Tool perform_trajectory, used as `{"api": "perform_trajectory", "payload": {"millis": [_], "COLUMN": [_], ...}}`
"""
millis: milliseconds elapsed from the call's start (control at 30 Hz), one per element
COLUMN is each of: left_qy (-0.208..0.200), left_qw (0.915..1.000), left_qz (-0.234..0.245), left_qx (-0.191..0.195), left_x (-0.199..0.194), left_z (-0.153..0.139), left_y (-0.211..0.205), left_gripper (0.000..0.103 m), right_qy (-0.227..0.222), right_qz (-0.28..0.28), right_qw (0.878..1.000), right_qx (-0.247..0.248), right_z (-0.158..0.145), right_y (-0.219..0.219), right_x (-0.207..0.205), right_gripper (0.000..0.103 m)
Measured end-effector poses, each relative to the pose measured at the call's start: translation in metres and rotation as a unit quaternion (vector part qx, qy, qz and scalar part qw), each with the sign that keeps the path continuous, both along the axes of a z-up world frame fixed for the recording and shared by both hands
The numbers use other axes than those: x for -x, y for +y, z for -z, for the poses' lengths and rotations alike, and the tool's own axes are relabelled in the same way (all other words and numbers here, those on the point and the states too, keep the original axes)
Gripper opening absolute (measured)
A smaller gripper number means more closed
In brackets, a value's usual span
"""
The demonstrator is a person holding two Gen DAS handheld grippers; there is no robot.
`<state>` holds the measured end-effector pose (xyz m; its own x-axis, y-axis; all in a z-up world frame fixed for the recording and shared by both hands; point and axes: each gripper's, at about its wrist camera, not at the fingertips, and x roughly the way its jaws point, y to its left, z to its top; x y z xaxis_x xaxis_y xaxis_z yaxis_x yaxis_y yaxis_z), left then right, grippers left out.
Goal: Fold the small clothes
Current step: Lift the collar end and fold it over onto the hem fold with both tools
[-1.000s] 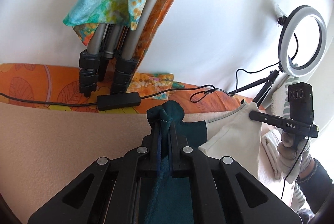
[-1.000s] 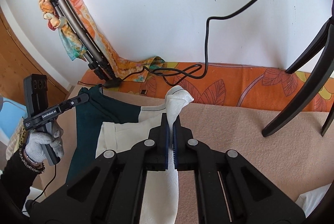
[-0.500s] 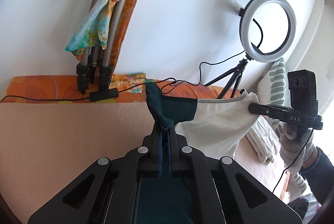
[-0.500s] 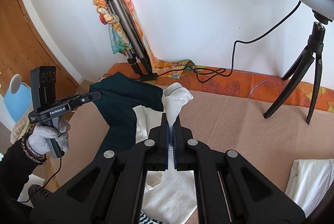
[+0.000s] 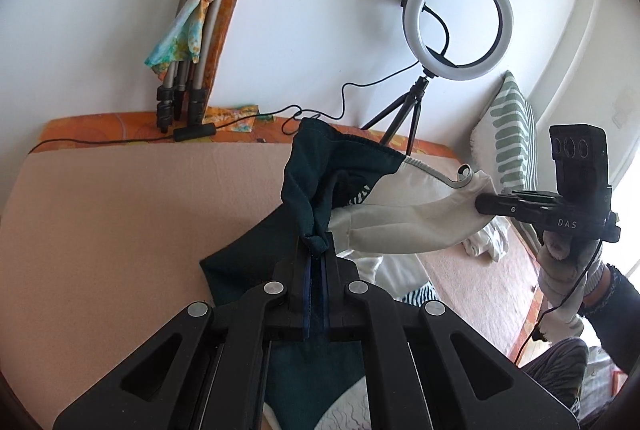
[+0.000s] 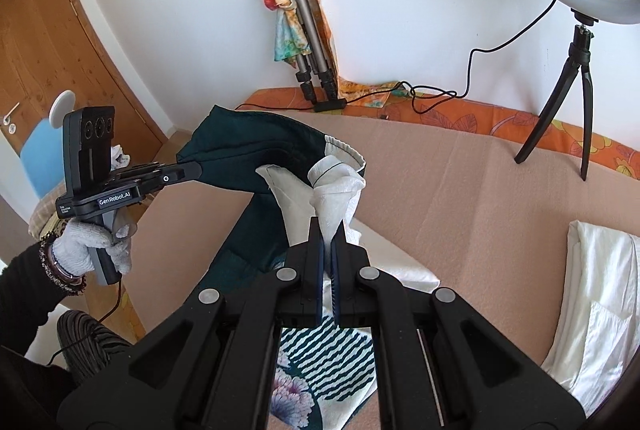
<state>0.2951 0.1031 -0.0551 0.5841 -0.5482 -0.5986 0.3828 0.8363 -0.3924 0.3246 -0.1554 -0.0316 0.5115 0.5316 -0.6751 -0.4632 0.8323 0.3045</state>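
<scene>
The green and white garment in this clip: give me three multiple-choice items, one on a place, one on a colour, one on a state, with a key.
1. Where does the ring light stand?
A. on a tripod by the wall
B. on the floor beside the door
C. flat on the blanket

2. What colour is the cloth in the left tongs?
A. orange
B. dark green
C. white

3. How is the garment held?
A. lying flat, untouched
B. in one pair of tongs only
C. lifted between both pairs of tongs

Key:
1 A: its black tripod legs stand at the far edge near the white wall.
2 B: dark green fabric bunches between the shut jaws.
3 C: the right tongs pinch the white end, the left the green end, and it hangs above the blanket.
</scene>
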Motion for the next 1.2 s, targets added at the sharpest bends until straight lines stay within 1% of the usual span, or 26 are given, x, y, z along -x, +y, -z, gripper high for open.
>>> {"api": "perform_trajectory", "payload": {"millis": [133,267,333,433,533,667,767,833,900,933,967,1067,1133,1200], "left_qy": [0.005,0.011,0.018,0.025,0.026,0.031,0.038,0.04,0.054,0.064,0.066,0.07,0.069,0.066], "left_qw": [0.9997,0.9987,0.9982,0.9973,0.9965,0.9957,0.9958,0.9951,0.9947,0.9946,0.9946,0.9934,0.9913,0.9885], "left_qz": [0.017,0.027,0.028,0.029,0.037,0.043,0.038,0.038,0.043,0.042,0.036,0.038,0.042,0.054], "left_qx": [-0.018,-0.042,-0.05,-0.063,-0.071,-0.075,-0.074,-0.082,-0.077,-0.07,-0.072,-0.083,-0.104,-0.125], "left_x": [0.039,0.068,0.078,0.09,0.102,0.115,0.122,0.124,0.122,0.122,0.123,0.128,0.134,0.143], "left_z": [0.012,0.028,0.038,0.05,0.059,0.07,0.077,0.08,0.085,0.088,0.09,0.092,0.09,0.087], "left_y": [-0.006,-0.008,-0.008,-0.007,-0.007,-0.007,-0.002,0.001,0.007,0.01,0.013,0.016,0.015,0.014], "left_gripper": [0.002,0.002,0.002,0.002,0.002,0.002,0.002,0.002,0.002,0.002,0.002,0.003,0.007,0.007], "right_qy": [-0.001,0.002,0.009,0.0,0.001,-0.01,-0.023,-0.035,-0.042,-0.042,-0.044,-0.04,-0.041,-0.044], "right_qz": [-0.01,-0.011,-0.011,-0.01,-0.008,-0.007,-0.006,-0.002,0.0,0.0,0.001,-0.01,-0.022,-0.034], "right_qw": [1.0,1.0,1.0,0.999,0.999,0.997,0.996,0.995,0.994,0.994,0.993,0.993,0.992,0.989], "right_qx": [0.008,0.012,0.009,0.031,0.041,0.072,0.086,0.098,0.104,0.104,0.107,0.109,0.119,0.136], "right_z": [0.002,0.012,0.022,0.041,0.057,0.07,0.073,0.072,0.072,0.073,0.074,0.078,0.081,0.083], "right_y": [0.005,0.005,0.004,0.007,0.006,0.005,0.002,-0.001,-0.005,-0.007,-0.008,-0.007,-0.003,-0.001], "right_x": [0.034,0.063,0.075,0.097,0.115,0.131,0.137,0.14,0.141,0.142,0.142,0.145,0.151,0.157], "right_gripper": [0.004,0.004,0.004,0.004,0.004,0.004,0.004,0.004,0.004,0.004,0.004,0.004,0.004,0.004]}}
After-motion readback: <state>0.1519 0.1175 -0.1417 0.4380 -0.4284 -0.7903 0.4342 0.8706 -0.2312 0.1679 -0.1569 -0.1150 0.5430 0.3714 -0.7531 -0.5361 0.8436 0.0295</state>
